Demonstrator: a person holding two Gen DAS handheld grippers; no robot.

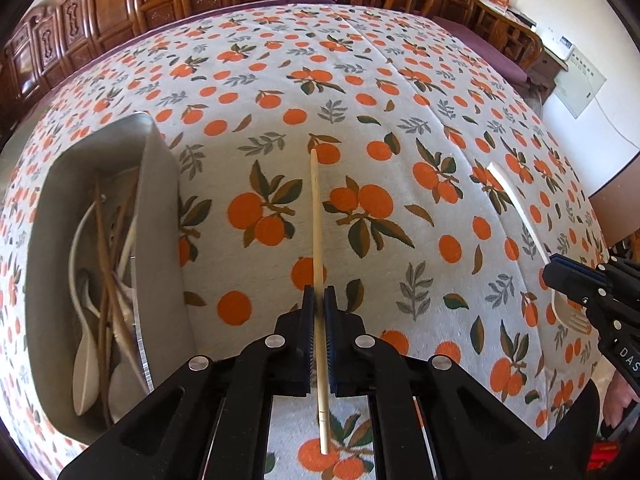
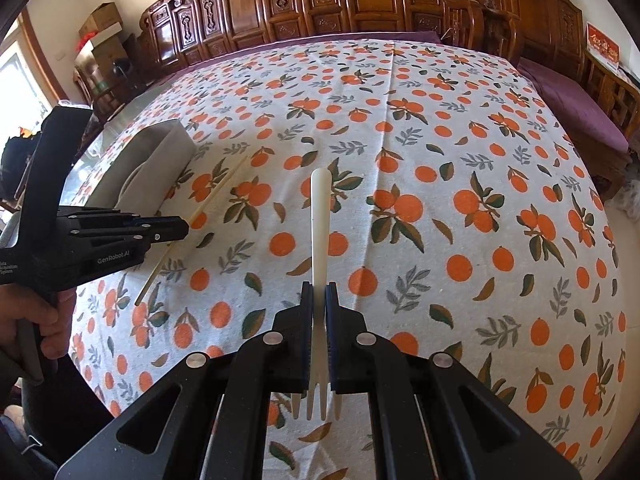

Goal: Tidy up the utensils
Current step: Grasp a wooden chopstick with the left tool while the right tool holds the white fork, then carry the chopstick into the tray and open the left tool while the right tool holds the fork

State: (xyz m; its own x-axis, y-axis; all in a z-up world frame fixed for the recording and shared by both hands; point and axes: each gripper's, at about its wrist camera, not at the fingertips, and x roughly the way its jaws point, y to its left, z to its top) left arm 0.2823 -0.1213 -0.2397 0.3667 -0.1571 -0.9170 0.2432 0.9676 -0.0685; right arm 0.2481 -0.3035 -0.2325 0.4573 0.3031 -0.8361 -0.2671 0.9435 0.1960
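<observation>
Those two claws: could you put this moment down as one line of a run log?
left claw: shut on pale wooden chopstick | right claw: shut on white plastic fork | grey metal tray: holds spoons, chopsticks

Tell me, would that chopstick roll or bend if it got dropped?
The chopstick looks like thin, straight wood, so probably stiff and light. It seems slim and rounded, so it could roll on the cloth or pivot in the left gripper.

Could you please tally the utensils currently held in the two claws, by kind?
Chopstick: 1, in the left claw
Fork: 1, in the right claw
Total: 2
</observation>
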